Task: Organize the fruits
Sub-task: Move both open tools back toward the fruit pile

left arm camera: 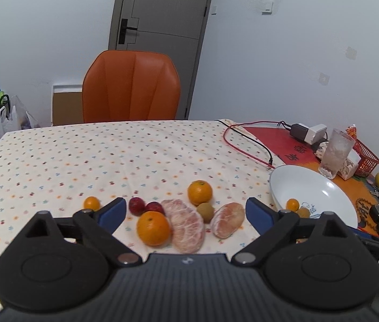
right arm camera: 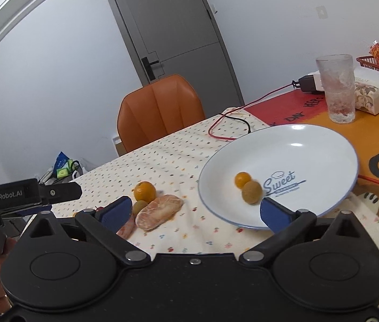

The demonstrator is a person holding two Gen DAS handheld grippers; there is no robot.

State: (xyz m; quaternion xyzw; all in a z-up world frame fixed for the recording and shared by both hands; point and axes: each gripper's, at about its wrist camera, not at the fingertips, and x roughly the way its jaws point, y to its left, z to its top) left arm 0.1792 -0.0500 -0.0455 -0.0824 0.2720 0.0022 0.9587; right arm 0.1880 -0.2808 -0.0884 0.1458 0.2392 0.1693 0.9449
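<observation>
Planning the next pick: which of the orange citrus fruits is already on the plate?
The small orange, touching the brown fruit on the white plate; the other three lie on the tablecloth.

**Fruit and Clutter on the Dotted Tablecloth**

A table (left arm camera: 55, 155) carried everything, draped in a cream cloth with small coloured dots. In the left wrist view, taking the large peeled citrus piece (left arm camera: 185, 224) as the dial's centre, an orange (left arm camera: 153, 228) lay touching it at 9 o'clock, two red fruits (left arm camera: 146, 206) at 10, a second orange (left arm camera: 200, 191) at 1, a small brown-green fruit (left arm camera: 205, 211) at 2, and a smaller peeled piece (left arm camera: 228, 220) at 3. A tiny orange fruit (left arm camera: 92, 203) sat apart at 9. Far at 3 stood a white bowl (left arm camera: 296, 177); beyond it, at 2 o'clock, a red-and-orange mat (left arm camera: 278, 139), a frosted glass (left arm camera: 337, 153), a red basket (left arm camera: 367, 158) and a red cable (left arm camera: 232, 145).
</observation>
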